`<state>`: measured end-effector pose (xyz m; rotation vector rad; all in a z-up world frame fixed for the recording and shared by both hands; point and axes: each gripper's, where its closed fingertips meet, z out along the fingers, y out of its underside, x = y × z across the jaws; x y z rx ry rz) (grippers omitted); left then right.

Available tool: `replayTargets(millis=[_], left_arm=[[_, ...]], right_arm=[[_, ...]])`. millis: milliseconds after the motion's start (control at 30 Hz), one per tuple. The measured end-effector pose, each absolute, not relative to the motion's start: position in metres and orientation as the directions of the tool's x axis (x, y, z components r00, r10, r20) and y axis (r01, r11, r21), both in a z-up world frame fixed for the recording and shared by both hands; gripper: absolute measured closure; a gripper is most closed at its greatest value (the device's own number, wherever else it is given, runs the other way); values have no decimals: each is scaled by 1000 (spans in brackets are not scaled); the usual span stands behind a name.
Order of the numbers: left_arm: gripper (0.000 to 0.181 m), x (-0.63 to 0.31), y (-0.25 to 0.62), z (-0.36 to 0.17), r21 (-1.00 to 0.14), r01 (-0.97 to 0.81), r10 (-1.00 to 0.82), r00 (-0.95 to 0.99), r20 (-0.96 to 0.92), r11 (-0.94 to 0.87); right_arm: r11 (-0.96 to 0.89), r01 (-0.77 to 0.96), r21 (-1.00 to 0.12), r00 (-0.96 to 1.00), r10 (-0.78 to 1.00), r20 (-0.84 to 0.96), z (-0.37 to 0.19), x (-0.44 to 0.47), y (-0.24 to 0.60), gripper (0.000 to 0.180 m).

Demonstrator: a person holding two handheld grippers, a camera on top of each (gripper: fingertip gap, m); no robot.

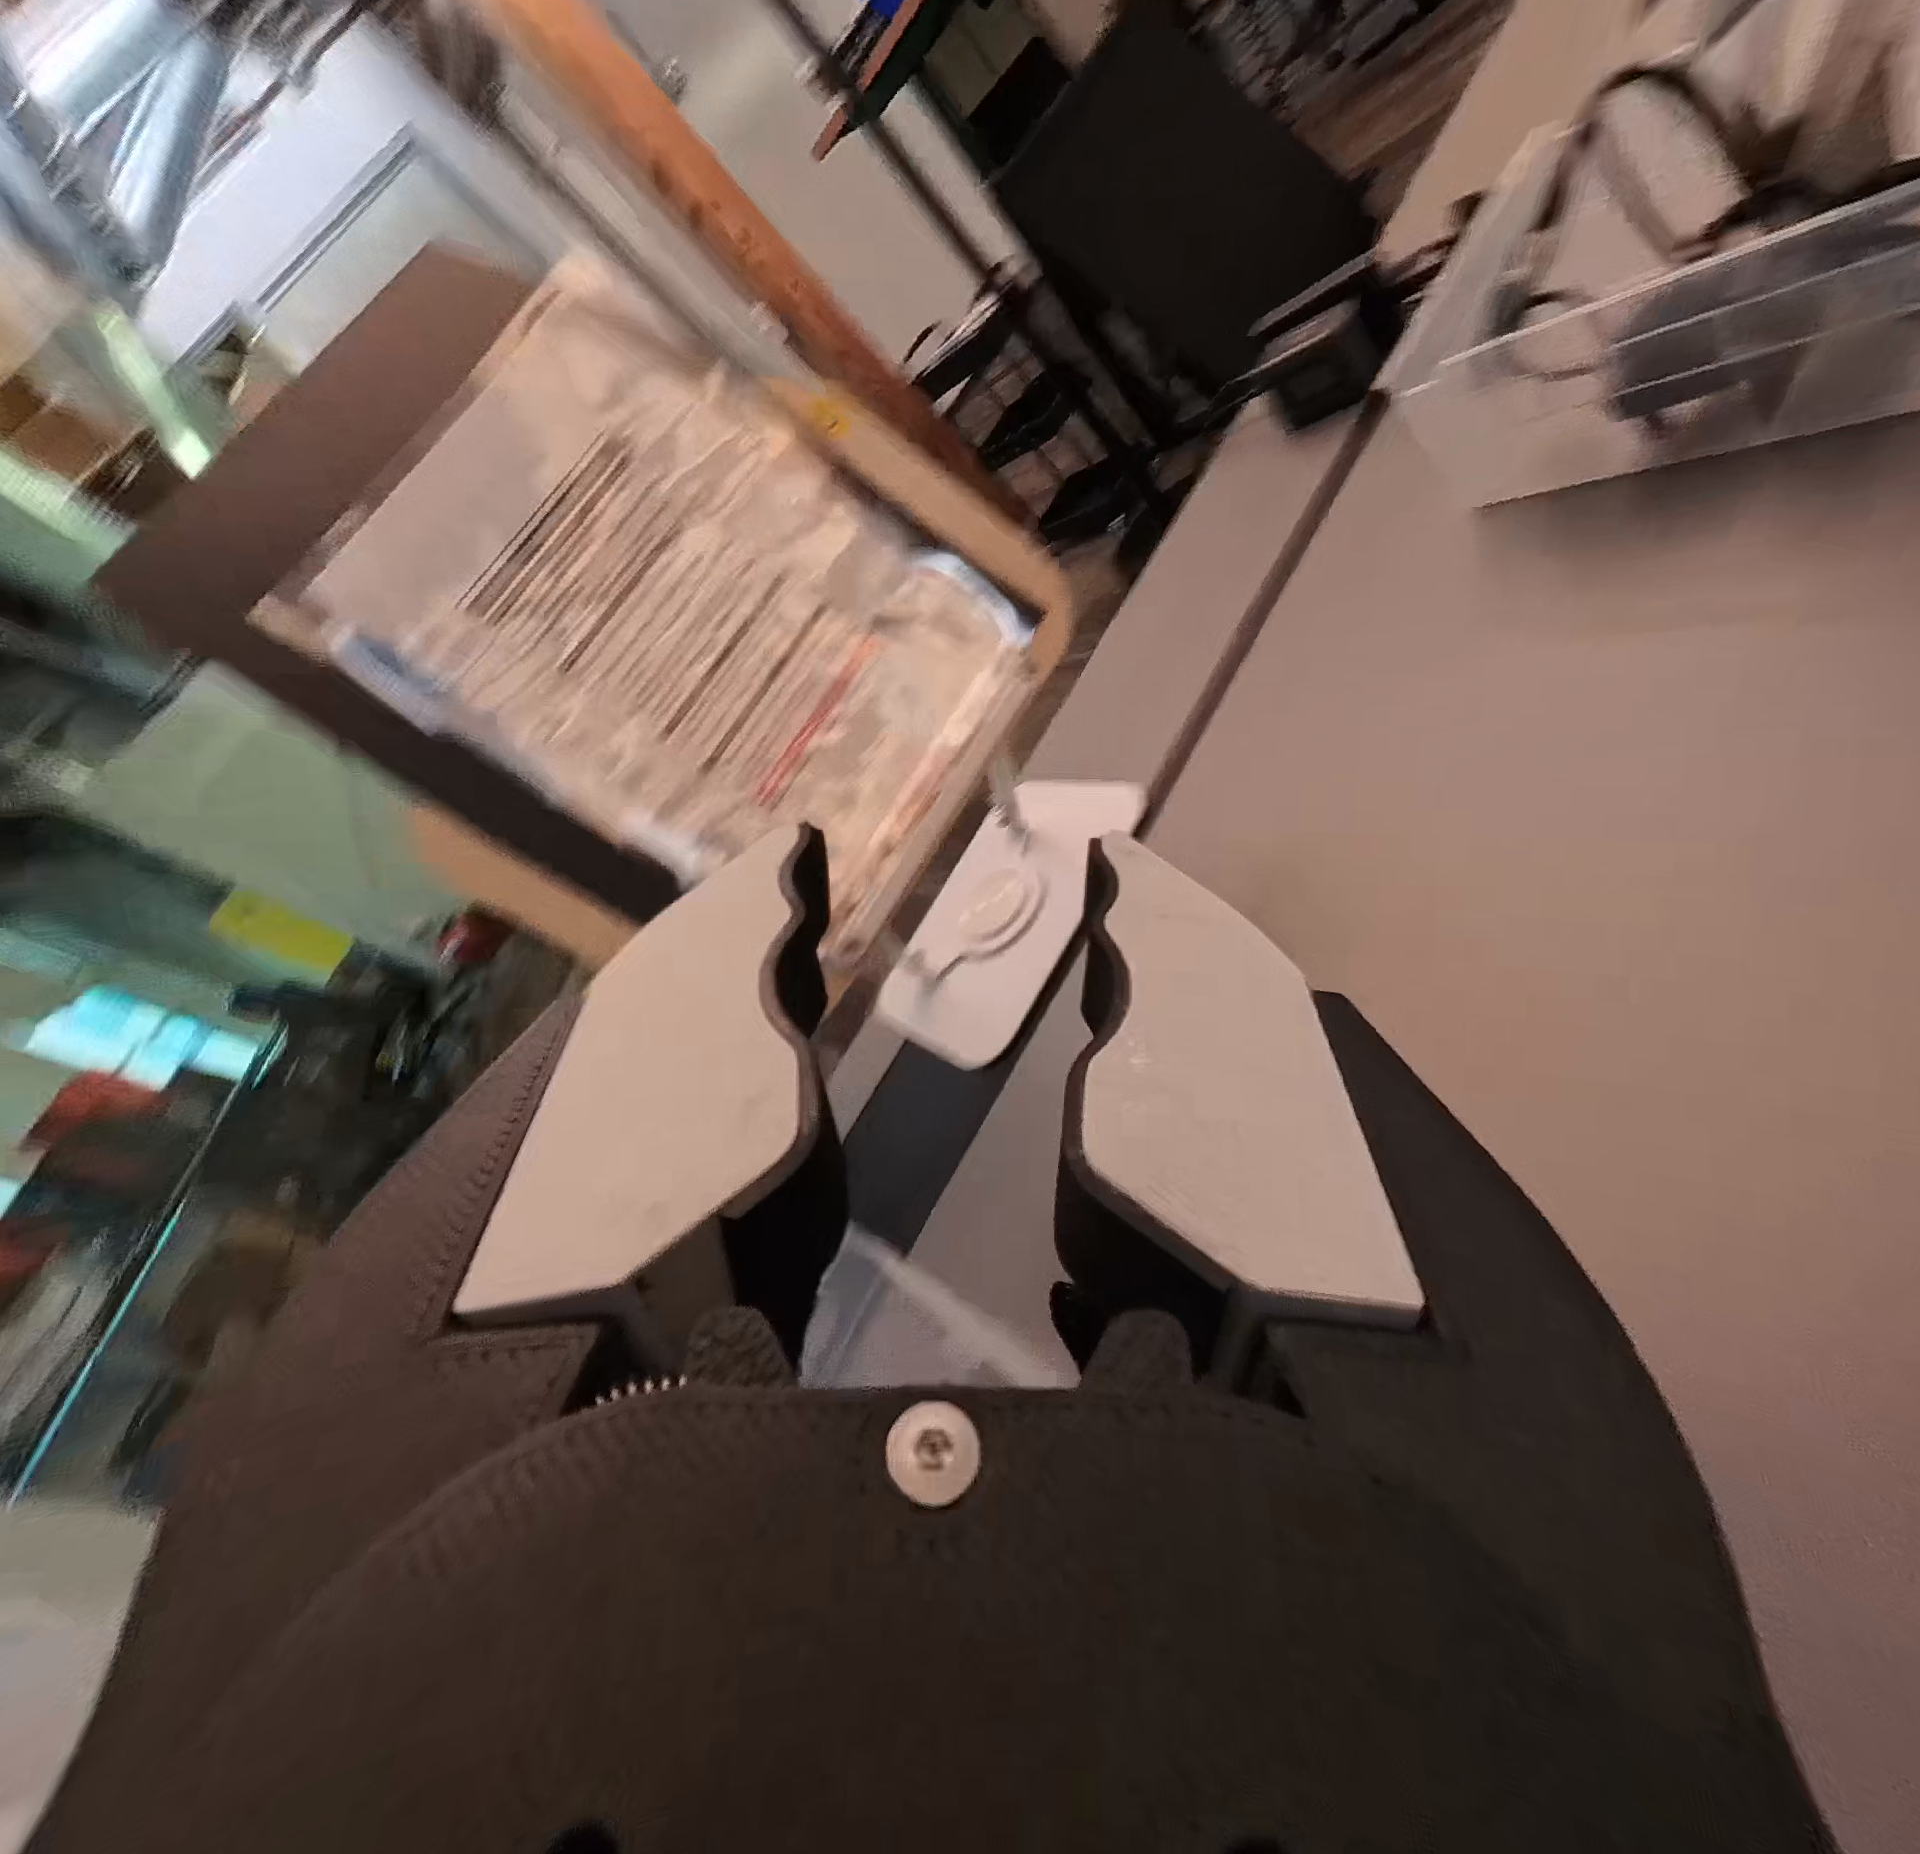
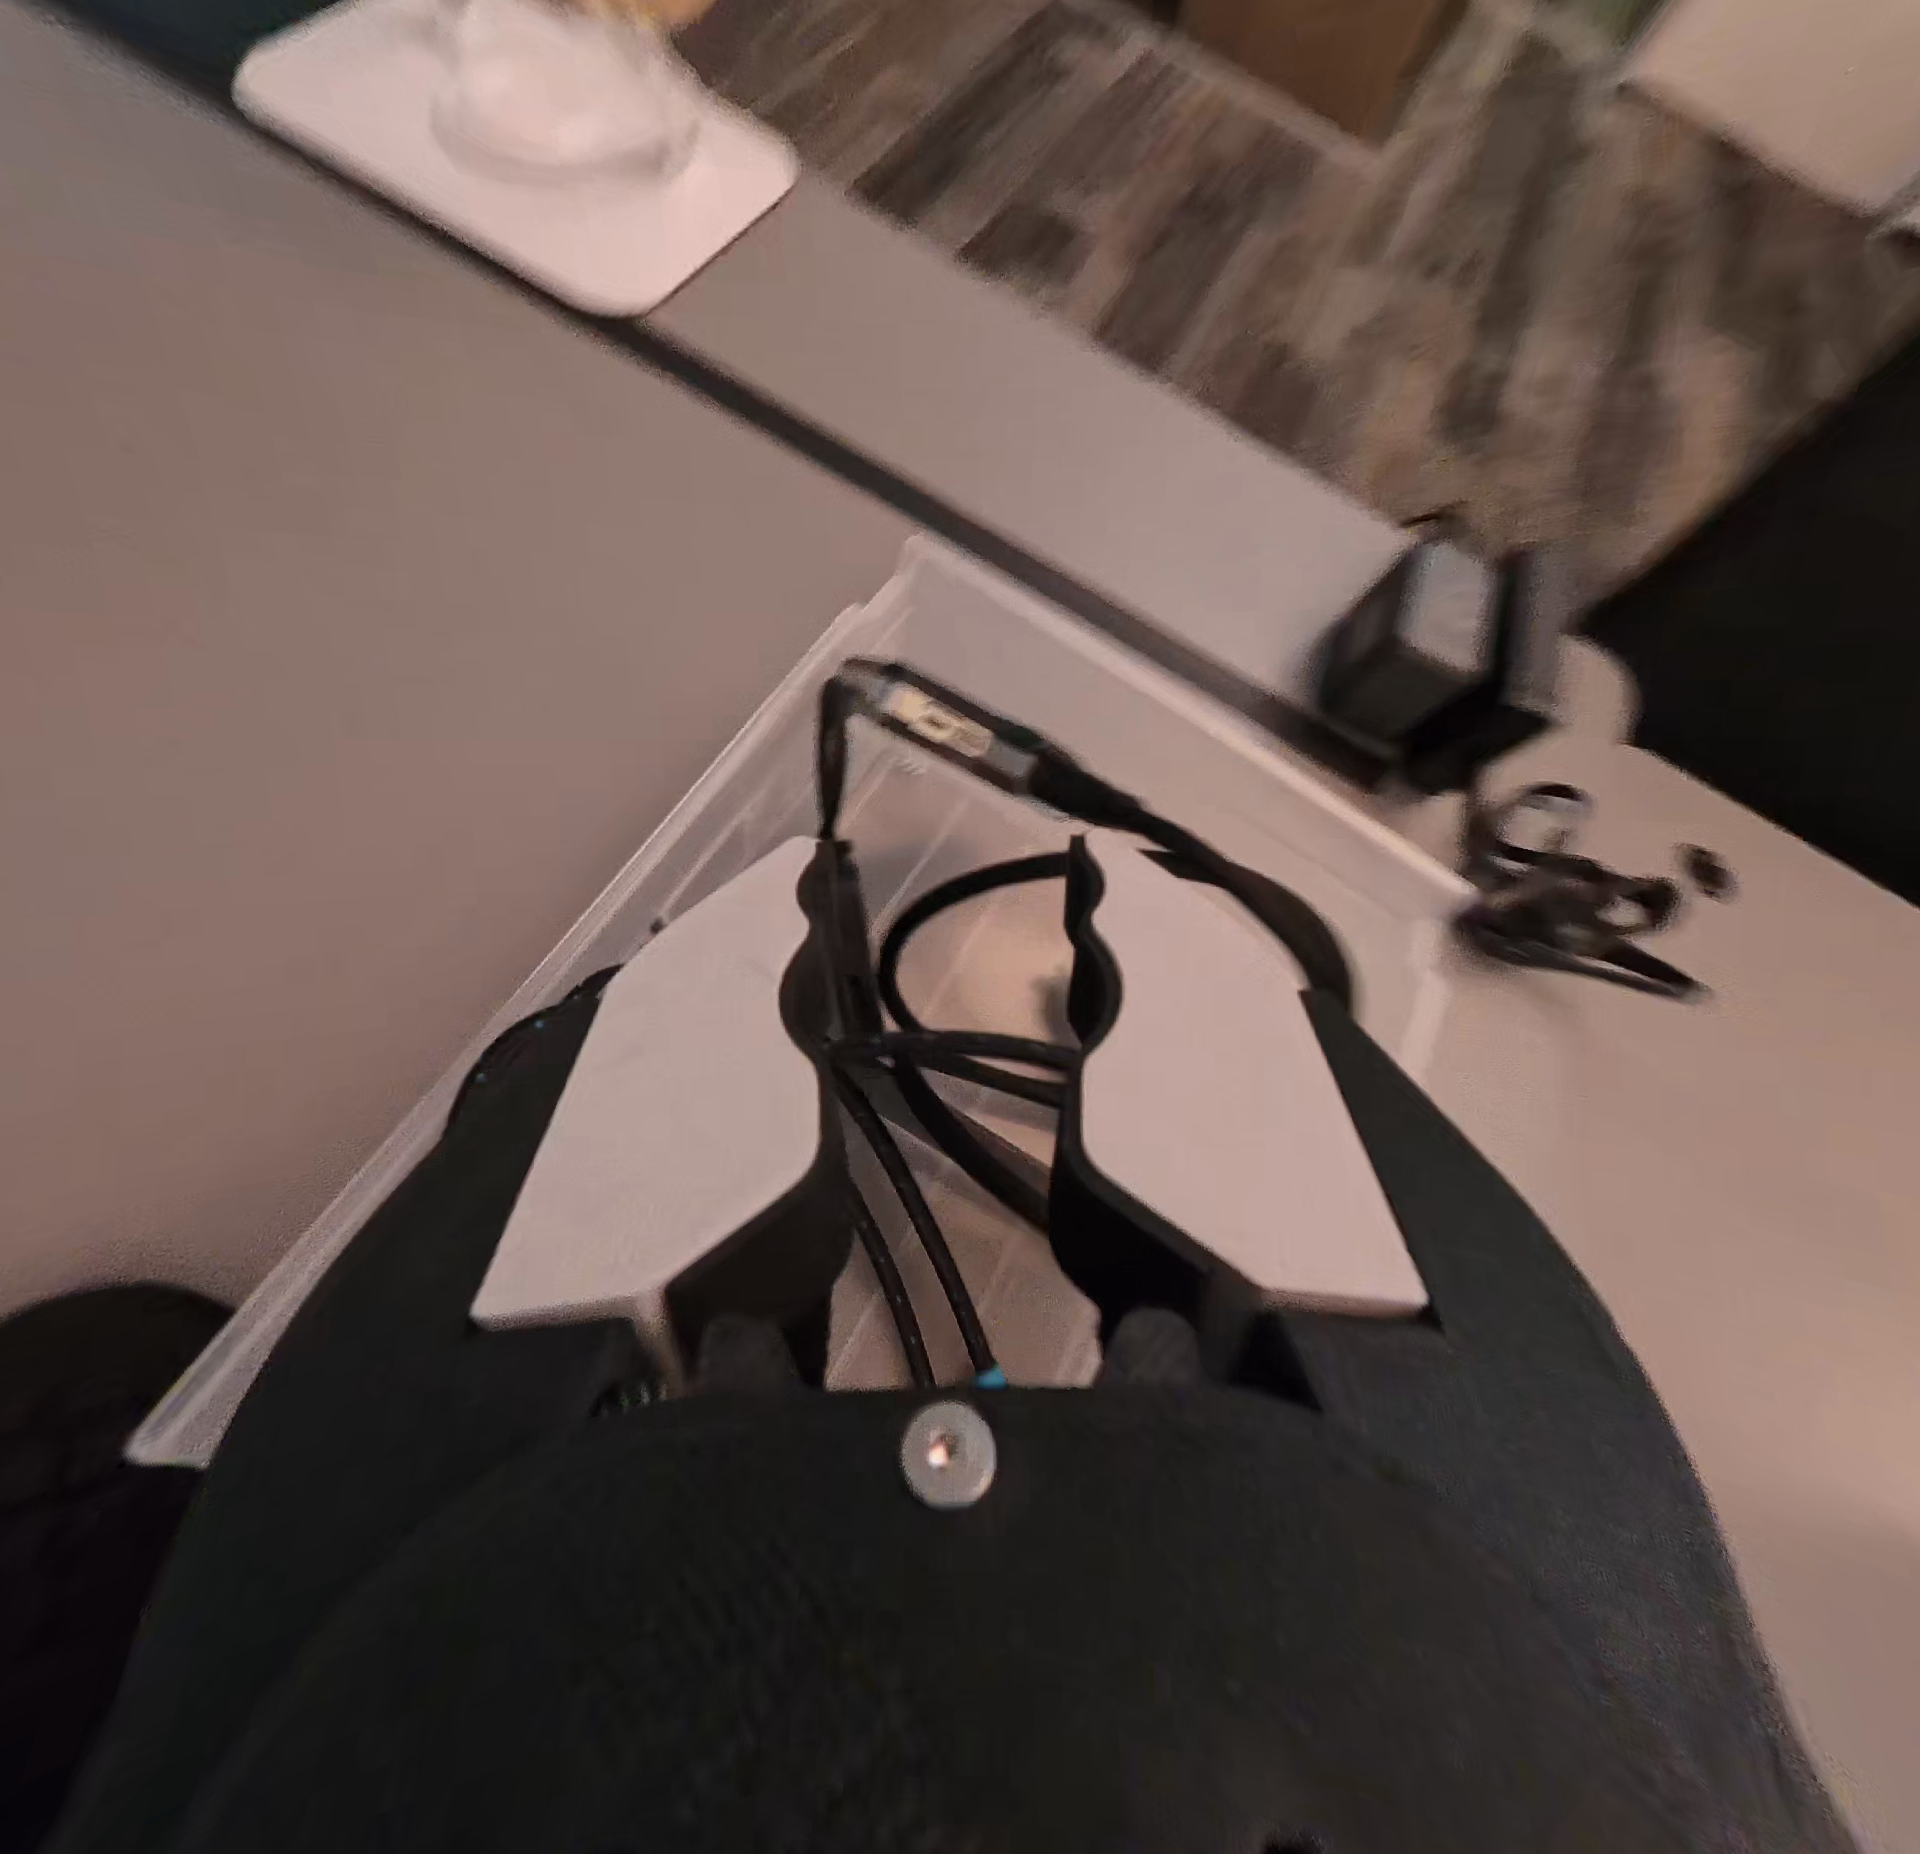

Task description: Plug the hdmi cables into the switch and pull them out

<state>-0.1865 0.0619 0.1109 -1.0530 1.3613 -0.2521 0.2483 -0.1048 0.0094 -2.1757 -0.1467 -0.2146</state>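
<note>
Dim, warm indoor light; both wide-angle views are tilted and heavily motion-blurred, sharpest near the lens, edges bowed.

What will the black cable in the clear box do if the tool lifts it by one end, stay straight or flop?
It will probably flop: the black cable already lies in loose curls inside the clear box. The chunky plug at its end may swing and pull that end down. Its strands cross each other, so other loops might drag along. The right tool is open above it.
</note>
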Motion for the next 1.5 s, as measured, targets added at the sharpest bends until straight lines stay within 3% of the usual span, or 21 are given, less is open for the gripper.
replayTargets(millis=[133,233,333,467,600,700,833,967,1133,1167,1500], left_arm=[[126,-258,124,110,-847,-498,-711,527,-465,185],[113,-319,157,80,-871,-460,-702,677,-221,-169],[100,-382,185,38,-790,-393,-566,821,-71,-470],[88,-445,197,-11,-658,-314,-407,914,-13,-684],[90,-479,182,-59,-450,-266,-318,947,41,-852],[92,-483,175,-85,-331,-282,-321,945,68,-901],[103,-474,171,-98,-276,-316,-357,927,114,-908],[130,-468,165,-107,-223,-336,-371,918,141,-915],[161,-473,154,-134,-57,-360,-364,924,114,-931],[175,-471,152,-136,-33,-377,-378,919,112,-926],[172,-406,133,-138,63,-571,-567,821,68,-819]], right_arm=[[-506,-75,-859,918,-371,138,52,290,-176,145],[-573,-305,-761,866,-500,30,9,312,-224,133],[-674,-448,-587,852,-521,-52,-47,319,-243,129],[-702,-591,-397,796,-587,-147,-94,319,-243,146],[-651,-663,-369,742,-637,-207,-97,321,-242,155],[-615,-689,-383,717,-656,-237,-99,327,-242,165],[-650,-687,-325,725,-646,-238,-120,325,-235,164],[-693,-668,-270,744,-626,-234,-126,317,-232,163],[-811,-556,-183,813,-484,-324,-126,274,-219,165],[-839,-515,-176,837,-448,-314,-126,266,-215,166],[-960,-281,-3,950,-278,-145,-126,209,-174,163]])
